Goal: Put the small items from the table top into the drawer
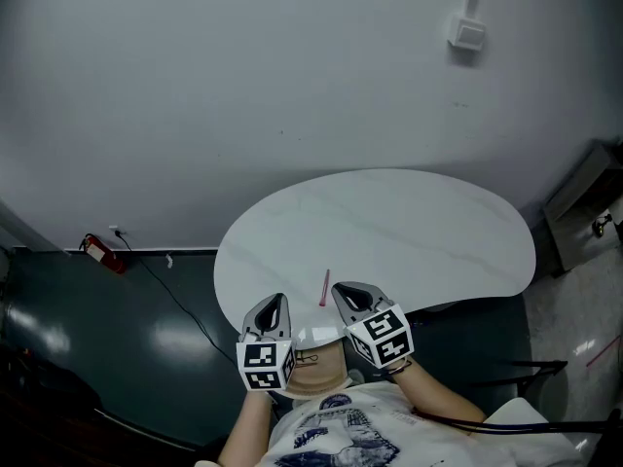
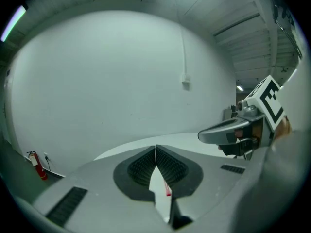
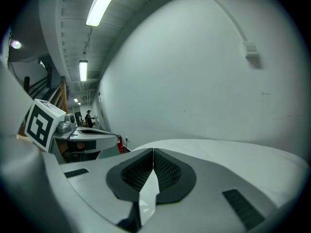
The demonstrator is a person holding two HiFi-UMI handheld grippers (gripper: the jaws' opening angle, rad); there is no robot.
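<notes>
- Red stick (image 1: 325, 288): the only small item seen on the table (image 1: 419, 222). It lies close to the near edge, just ahead of the two tools.
- Left tool (image 1: 279, 302): its jaws are pressed together with nothing between them. Its own view shows the ribbed pads meeting in a line, with the stick visible lower down through the gap beneath them.
- Right tool (image 1: 341, 290): it is likewise closed tight and empty, with its pads meeting edge to edge in its own view.
- Key relation: the stick lies between the two tool tips, on the table just beyond them. It is clearly closer to the right tool's tip, so the right hand looks better placed to take it.
- Long axis: the stick runs away from the person, almost in line with the way both tools point. A grasp would probably need the jaws opened first and set across its thin width.
- Count: one stick, two tools, one table.
- Drawer: a tan surface (image 1: 316, 376) shows under the table's near edge, between the tools, with a small dark thing on it. It may be the open drawer, but that cannot be told for sure.
- Farther out: a red fire extinguisher (image 1: 102, 253) lies at the foot of the wall to the left.
</notes>
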